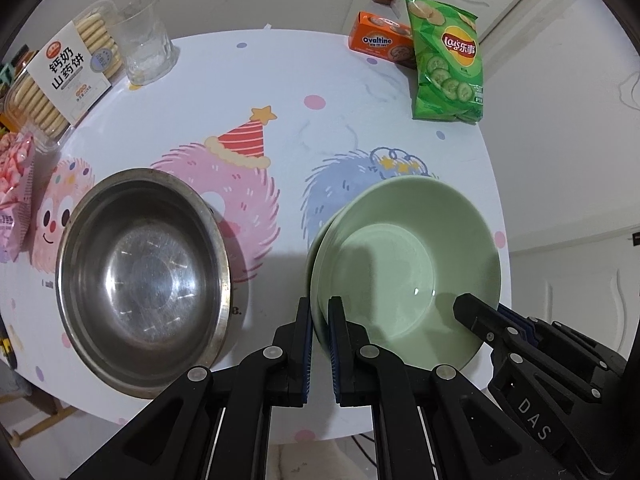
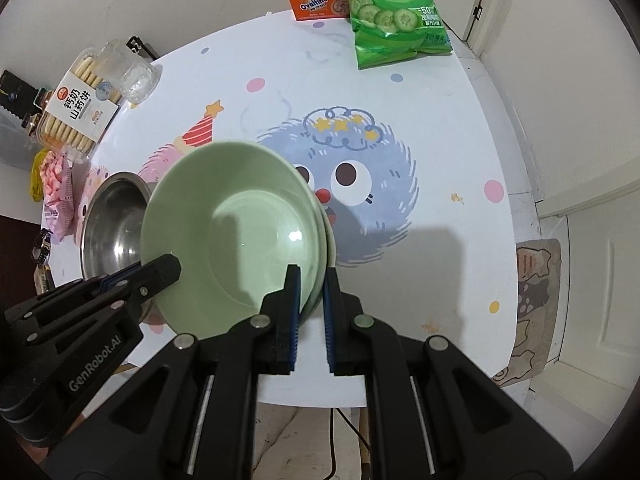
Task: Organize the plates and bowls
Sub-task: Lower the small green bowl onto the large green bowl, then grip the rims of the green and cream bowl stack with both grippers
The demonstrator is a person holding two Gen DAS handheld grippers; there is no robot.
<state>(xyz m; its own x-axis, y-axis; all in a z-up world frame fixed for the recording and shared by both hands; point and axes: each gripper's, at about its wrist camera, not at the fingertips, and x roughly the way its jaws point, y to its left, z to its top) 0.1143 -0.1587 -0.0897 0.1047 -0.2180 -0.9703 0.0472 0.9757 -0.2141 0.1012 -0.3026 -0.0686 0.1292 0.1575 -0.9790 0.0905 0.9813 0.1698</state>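
The green bowl [image 1: 404,264] is being gripped from both sides: its left rim is being pinched between the fingers of the left gripper [image 1: 319,312], its right rim is being clamped by the right gripper [image 2: 312,280]. A second green rim is being seen just beneath the first, so stacked bowls are being suggested. Just to the left, a steel bowl [image 1: 140,276], with nothing inside, is being carried by the tabletop [image 1: 340,92], a round white surface printed with fuzzy cartoon monsters. Farther out, a clear glass [image 1: 144,44] and a biscuit box [image 1: 60,76] are being shown at the far left edge, a chip bag [image 1: 448,64] and an orange Ovaltine box [image 1: 380,40] at the far right, pale walls behind.
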